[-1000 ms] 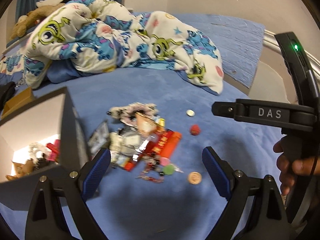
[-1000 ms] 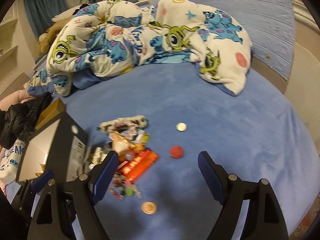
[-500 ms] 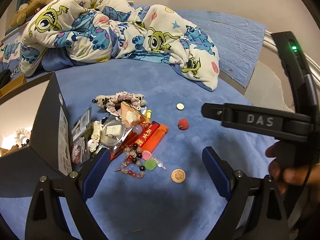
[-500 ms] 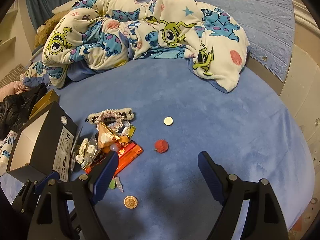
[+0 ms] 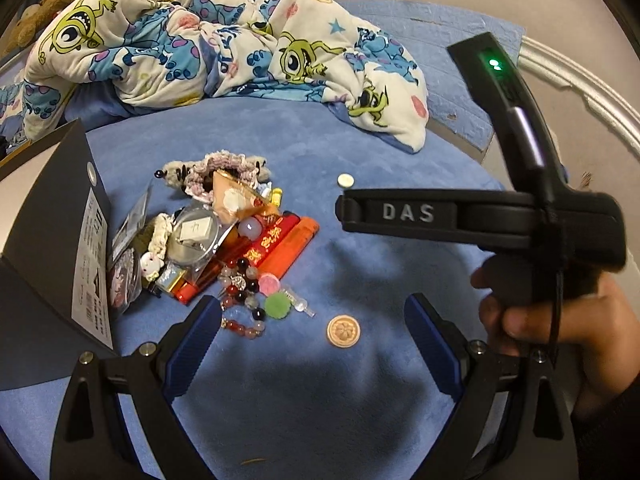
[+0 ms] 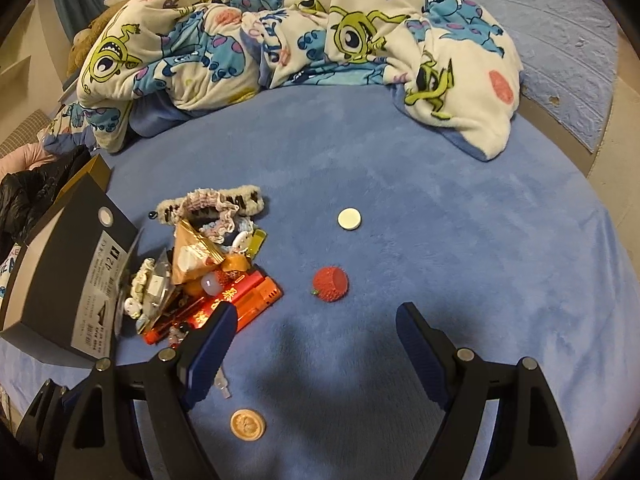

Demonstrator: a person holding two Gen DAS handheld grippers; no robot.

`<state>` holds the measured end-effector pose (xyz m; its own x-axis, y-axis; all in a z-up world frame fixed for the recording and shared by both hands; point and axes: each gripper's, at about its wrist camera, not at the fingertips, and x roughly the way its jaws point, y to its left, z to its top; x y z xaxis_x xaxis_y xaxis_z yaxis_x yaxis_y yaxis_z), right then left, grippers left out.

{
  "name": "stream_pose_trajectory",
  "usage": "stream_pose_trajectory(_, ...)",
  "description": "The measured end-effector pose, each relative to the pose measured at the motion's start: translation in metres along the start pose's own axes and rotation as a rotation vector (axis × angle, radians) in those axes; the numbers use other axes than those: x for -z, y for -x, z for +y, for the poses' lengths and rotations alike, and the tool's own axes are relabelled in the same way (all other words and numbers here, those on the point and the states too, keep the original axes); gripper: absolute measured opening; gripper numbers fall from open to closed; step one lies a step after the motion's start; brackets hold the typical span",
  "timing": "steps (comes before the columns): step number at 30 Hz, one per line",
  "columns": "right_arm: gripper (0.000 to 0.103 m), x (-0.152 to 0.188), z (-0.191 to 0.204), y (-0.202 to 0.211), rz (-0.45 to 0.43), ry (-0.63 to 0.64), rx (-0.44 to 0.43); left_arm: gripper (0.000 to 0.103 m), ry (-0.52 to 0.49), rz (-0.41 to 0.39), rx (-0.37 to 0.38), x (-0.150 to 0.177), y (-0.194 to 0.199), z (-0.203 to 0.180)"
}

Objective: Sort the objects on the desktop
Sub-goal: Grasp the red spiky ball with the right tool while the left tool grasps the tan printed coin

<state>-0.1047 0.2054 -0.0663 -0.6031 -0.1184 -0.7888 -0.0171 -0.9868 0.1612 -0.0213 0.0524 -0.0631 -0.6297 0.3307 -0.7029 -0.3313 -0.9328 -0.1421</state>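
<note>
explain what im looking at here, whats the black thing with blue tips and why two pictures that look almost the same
There is no robot here. A person holds a handheld gripper in each hand, and each gripper carries a wide-angle camera looking forward along its two blue-padded fingers. So one picture is from the left gripper and the other from the right gripper. In the left view you can also see the right one from the side, with the person's hand on its handle.

Both grippers are open and hold nothing. They hover over a blue bed cover. On it lies a pile of small things next to a dark shoebox, including red lighters and a bead bracelet. Lying apart from the pile are a white disc, a red berry-shaped piece and a tan round token. A cartoon blanket is bunched up behind.
</note>
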Motion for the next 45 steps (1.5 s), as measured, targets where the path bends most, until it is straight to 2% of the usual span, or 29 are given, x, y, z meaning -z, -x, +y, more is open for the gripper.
stream_pose_trajectory(18, 0.083, 0.005, -0.004, -0.048, 0.011, 0.004, 0.010, 0.094, -0.006, 0.035, 0.007, 0.022, -0.011, 0.006)
stream_pose_trajectory(21, 0.074, 0.007, 0.000, -0.050, 0.011, 0.038, 0.047, 0.094, -0.008, 0.044, 0.008, 0.024, -0.013, 0.005)
stream_pose_trajectory(23, 0.062, 0.007, 0.002, -0.050, 0.010, 0.058, 0.085, 0.094, -0.010, 0.043, 0.008, 0.025, -0.013, 0.004)
stream_pose_trajectory(24, 0.059, 0.007, 0.002, -0.050, 0.009, 0.059, 0.096, 0.094, -0.011, 0.041, 0.007, 0.024, -0.013, 0.004)
stream_pose_trajectory(26, 0.046, 0.007, -0.001, -0.049, 0.003, 0.051, 0.101, 0.094, -0.009, 0.037, 0.008, 0.023, -0.014, 0.005)
stream_pose_trajectory(27, 0.042, 0.006, -0.002, -0.049, 0.003, 0.049, 0.107, 0.094, -0.006, 0.035, 0.011, 0.022, -0.014, 0.005)
stream_pose_trajectory(29, 0.025, 0.006, -0.002, -0.047, 0.001, 0.041, 0.080, 0.094, -0.006, 0.036, 0.023, 0.022, -0.016, 0.003)
stream_pose_trajectory(33, 0.025, 0.006, 0.001, -0.047, 0.009, 0.057, 0.073, 0.094, -0.024, 0.033, 0.053, 0.021, -0.020, -0.004)
stream_pose_trajectory(39, 0.025, 0.003, -0.016, -0.032, -0.026, -0.017, 0.056, 0.093, -0.028, 0.047, 0.074, 0.020, -0.038, -0.007)
stream_pose_trajectory(41, 0.025, 0.004, -0.024, -0.027, -0.038, -0.047, 0.052, 0.089, -0.029, 0.051, 0.074, 0.021, -0.044, -0.007)
stream_pose_trajectory(43, 0.025, 0.006, -0.032, -0.024, -0.039, -0.081, 0.039, 0.080, -0.050, 0.060, 0.044, 0.024, -0.050, -0.009)
stream_pose_trajectory(45, 0.025, 0.009, -0.036, -0.019, -0.044, -0.092, 0.040, 0.077, -0.081, 0.050, 0.017, 0.026, -0.052, -0.012)
